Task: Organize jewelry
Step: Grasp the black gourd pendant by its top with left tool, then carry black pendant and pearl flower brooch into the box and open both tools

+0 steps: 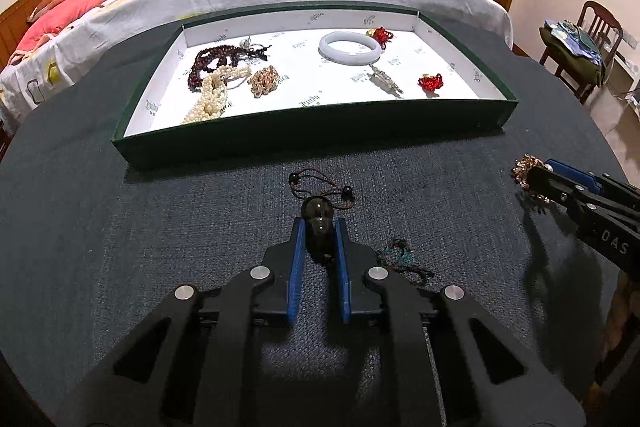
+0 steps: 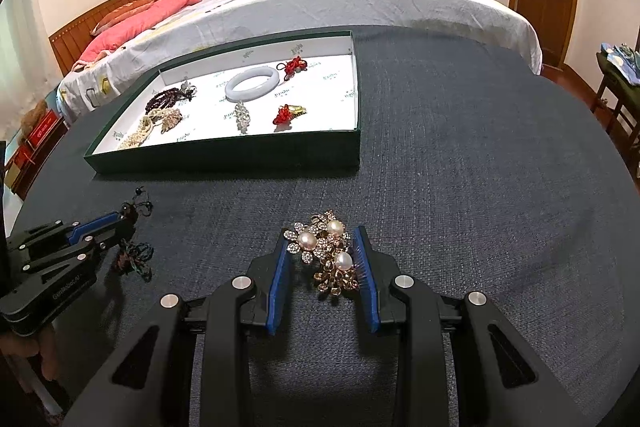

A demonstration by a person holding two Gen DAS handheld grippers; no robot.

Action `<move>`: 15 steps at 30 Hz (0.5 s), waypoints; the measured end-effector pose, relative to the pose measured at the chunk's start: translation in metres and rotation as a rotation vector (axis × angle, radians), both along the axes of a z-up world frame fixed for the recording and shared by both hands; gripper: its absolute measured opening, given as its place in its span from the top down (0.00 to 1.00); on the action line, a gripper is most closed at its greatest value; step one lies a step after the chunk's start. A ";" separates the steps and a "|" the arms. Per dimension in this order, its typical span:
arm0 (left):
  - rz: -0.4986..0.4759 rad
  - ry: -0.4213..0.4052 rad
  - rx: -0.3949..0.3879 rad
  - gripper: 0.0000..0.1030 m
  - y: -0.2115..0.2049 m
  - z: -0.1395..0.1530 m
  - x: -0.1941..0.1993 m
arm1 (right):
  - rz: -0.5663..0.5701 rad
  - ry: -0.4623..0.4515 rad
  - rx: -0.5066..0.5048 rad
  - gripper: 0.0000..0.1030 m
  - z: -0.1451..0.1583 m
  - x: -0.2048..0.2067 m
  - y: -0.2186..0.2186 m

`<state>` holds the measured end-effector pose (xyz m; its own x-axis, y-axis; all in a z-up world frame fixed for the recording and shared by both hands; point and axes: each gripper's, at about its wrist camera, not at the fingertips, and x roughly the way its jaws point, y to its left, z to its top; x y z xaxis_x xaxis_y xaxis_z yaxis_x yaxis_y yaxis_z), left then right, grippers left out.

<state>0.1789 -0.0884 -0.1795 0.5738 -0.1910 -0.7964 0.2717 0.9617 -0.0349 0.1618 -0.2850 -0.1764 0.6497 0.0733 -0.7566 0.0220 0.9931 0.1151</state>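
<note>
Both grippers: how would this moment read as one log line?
left gripper: shut on dark pendant | right gripper: shut on pearl brooch | tray: holds other jewelry

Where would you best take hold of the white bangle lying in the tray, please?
Grip the white bangle across one section of its ring, coming from above, one finger inside the hole and one outside. It lies flat on the tray floor, and its near arc is clear of other pieces.
</note>
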 end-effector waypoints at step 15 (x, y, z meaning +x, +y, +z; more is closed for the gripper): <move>-0.022 -0.083 -0.041 0.86 0.001 0.035 -0.008 | 0.002 -0.053 0.013 0.69 0.021 -0.004 0.007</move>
